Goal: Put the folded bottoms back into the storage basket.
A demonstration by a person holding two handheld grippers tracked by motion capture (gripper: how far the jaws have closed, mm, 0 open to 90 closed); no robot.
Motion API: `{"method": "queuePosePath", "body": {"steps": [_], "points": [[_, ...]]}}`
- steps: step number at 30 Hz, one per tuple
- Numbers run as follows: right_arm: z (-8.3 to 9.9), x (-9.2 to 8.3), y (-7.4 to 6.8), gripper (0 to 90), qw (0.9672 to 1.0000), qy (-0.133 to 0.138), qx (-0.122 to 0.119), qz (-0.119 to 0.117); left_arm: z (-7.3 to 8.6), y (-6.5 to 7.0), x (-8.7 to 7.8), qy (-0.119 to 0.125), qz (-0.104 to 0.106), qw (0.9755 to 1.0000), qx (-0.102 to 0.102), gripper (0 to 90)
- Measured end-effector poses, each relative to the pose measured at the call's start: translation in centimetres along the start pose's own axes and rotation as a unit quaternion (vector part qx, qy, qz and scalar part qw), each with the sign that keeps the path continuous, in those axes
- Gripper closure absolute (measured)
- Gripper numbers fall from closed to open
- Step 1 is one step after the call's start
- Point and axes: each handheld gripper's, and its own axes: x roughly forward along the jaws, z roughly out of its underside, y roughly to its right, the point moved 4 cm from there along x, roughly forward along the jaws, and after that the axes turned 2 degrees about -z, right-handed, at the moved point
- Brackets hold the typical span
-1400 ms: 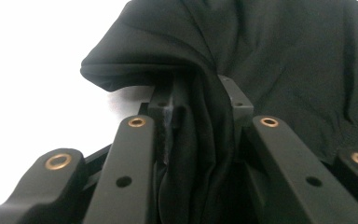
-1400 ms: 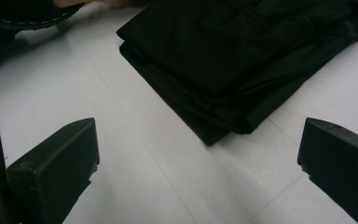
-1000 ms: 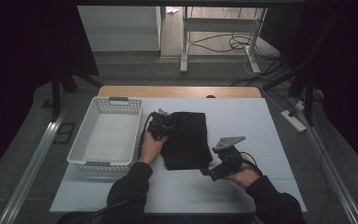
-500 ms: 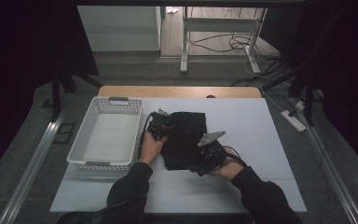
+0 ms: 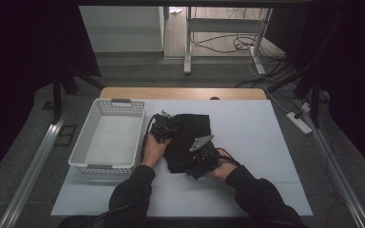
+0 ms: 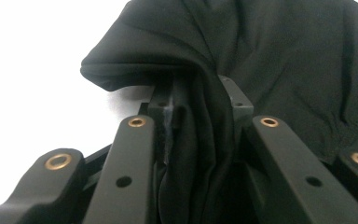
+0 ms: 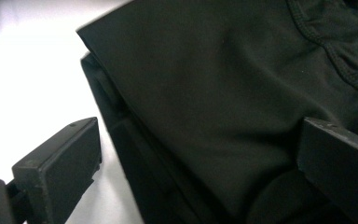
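Our left claw (image 5: 163,129) is clenched on a fold of the black cloth (image 5: 190,137). In the left gripper view the cloth (image 6: 270,60) is bunched up tight between its two black jaws and spills out past them. Our left hand (image 5: 154,148) sits at the left edge of the cloth.

Our right claw (image 5: 200,156) is at the near end of the cloth. In the right gripper view its jaws stand wide apart, one on each side of the folded cloth (image 7: 223,102), so it is released and not squeezing yet. We see layers of cloth stacked at that edge, and a stitched seam at the top right of that view.

The cloth lies folded in the middle of the white bench (image 5: 266,142), long and thin, running away from us. There is lots of bare bench to the right of it and some in front of our arms. Behind the cloth there is a strip of bare bench up to the far wooden edge (image 5: 180,93).

To the left, just beside our left hand, sits a white basket (image 5: 78,156). We see nothing inside it. Its far rim has a dark handle. The basket is near the left edge of the bench, so there is little room on that side.
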Motion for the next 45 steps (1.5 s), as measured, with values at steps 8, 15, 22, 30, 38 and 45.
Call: {"method": "queuePosePath", "body": {"steps": [8, 15, 22, 30, 38, 45], "points": [[-0.2, -0.3, 0.6, 24.1, 0.9995, -0.007, -0.031, 0.005, 0.0, 0.0, 0.0, 0.000, 0.002, 1.0000, -0.003, 71.7], [-0.3, -0.7, 1.5, 63.0, 0.9988, 0.003, -0.040, 0.026, 0.0, 0.0, 0.0, 0.001, 0.001, 1.0000, -0.006, 71.9], [-0.4, -0.9, 2.2, 79.2, 0.9989, 0.001, -0.038, 0.029, 0.0, 0.1, 0.0, 0.001, -0.003, 1.0000, -0.003, 72.4], [-0.5, -1.1, 2.4, 81.1, 0.9996, 0.000, -0.025, 0.009, 0.0, 0.3, -0.1, 0.004, -0.001, 0.9999, -0.010, 74.4], [-0.7, -1.7, 2.4, 81.6, 0.9995, -0.002, -0.030, -0.006, -0.6, 0.4, -0.5, -0.004, 0.011, 0.9999, -0.012, 75.8], [-1.2, -2.8, 2.3, 81.7, 0.9996, 0.012, -0.024, -0.012, -1.9, 0.6, -1.6, 0.001, 0.023, 0.9997, -0.009, 76.4]]}}
